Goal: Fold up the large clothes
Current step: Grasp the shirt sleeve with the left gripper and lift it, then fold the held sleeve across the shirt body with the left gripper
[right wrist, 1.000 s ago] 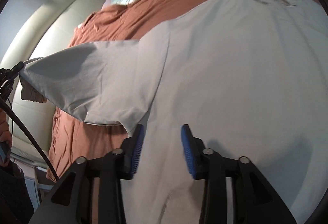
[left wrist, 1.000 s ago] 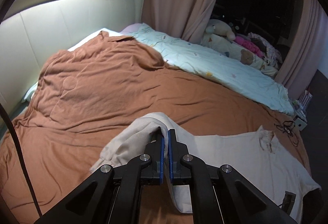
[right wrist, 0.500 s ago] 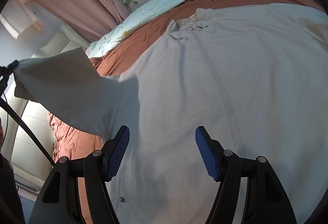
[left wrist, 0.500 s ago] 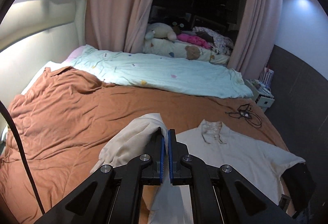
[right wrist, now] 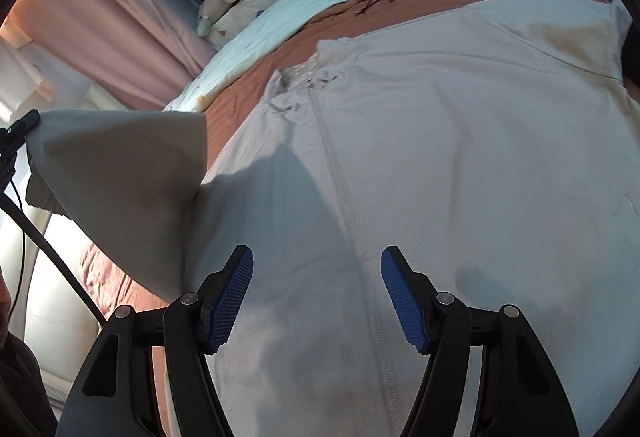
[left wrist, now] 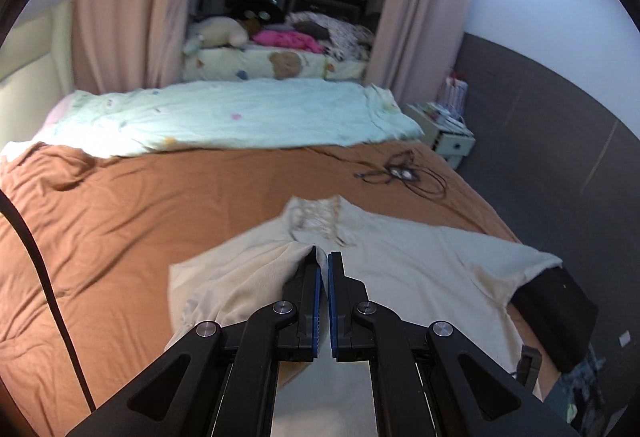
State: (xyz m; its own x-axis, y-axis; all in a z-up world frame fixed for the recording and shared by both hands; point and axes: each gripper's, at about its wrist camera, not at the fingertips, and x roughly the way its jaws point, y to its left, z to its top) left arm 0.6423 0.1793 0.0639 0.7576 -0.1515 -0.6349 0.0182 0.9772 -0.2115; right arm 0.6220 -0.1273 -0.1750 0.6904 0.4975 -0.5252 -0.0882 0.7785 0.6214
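Bedroom w/ one wide bed under an orange-brown sheet (left wrist: 120, 237); one pale mint duvet (left wrist: 240, 117) lies across its far side, one cable tangle (left wrist: 400, 177) near it. One cream shirt (right wrist: 460, 157) lies spread flat, collar away from camera. Left gripper (left wrist: 323, 261), fingers pressed together, pinches one sleeve (right wrist: 120, 173) and holds it lifted over the body, likely to fold it inward. Right gripper (right wrist: 317, 273), fingers spread wide and empty, hovers low over the shirt front, prob. ready to pin it.

Black cable (left wrist: 402, 177) on brown bedspread (left wrist: 120, 229)
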